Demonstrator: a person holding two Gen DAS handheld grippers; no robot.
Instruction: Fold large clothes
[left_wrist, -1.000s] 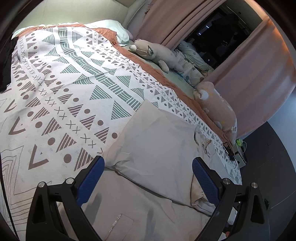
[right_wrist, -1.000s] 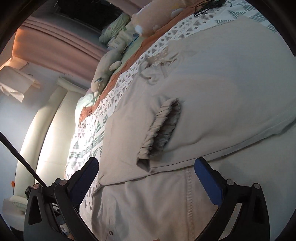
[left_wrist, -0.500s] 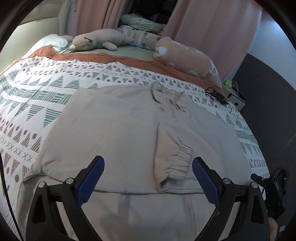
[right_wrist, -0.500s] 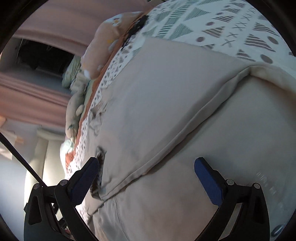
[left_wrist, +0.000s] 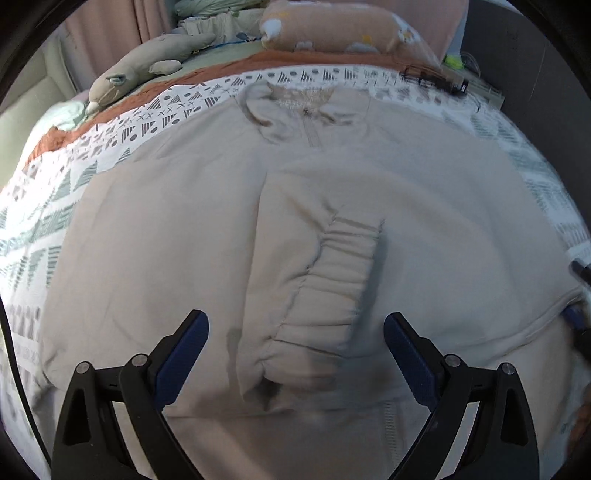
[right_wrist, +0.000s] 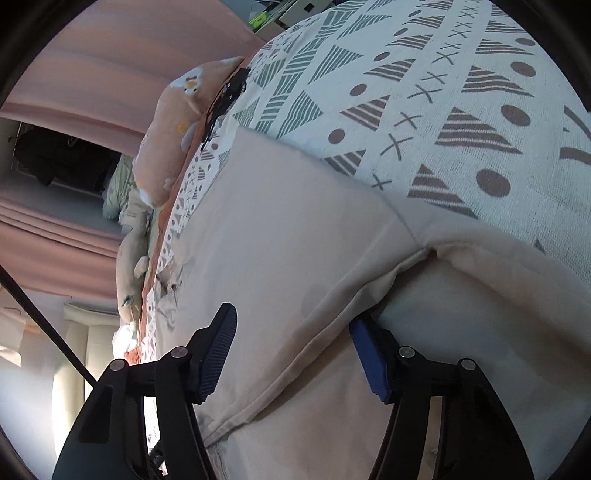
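A large beige zip-neck sweatshirt (left_wrist: 166, 236) lies flat on the patterned bedspread (left_wrist: 48, 199), collar (left_wrist: 306, 107) at the far side. One sleeve is folded across the chest, its ribbed cuff (left_wrist: 332, 280) near the middle. My left gripper (left_wrist: 295, 350) is open just above the cuff, touching nothing. In the right wrist view the sweatshirt (right_wrist: 280, 236) fills the middle. My right gripper (right_wrist: 291, 350) is open low over its folded side edge (right_wrist: 332, 314), one finger tucked under the raised fabric.
A grey plush toy (left_wrist: 144, 70) and an orange pillow (left_wrist: 343, 29) lie along the far side of the bed. Black cables (left_wrist: 432, 77) lie at the far right corner. Pink curtains (right_wrist: 110, 74) hang beyond. The bedspread (right_wrist: 461, 92) lies bare to the right.
My left gripper swung from the bare bedspread to over the folded sleeve cuff and came lower. My right gripper moved from the cuff to the sweatshirt's right side edge and narrowed around the fold.
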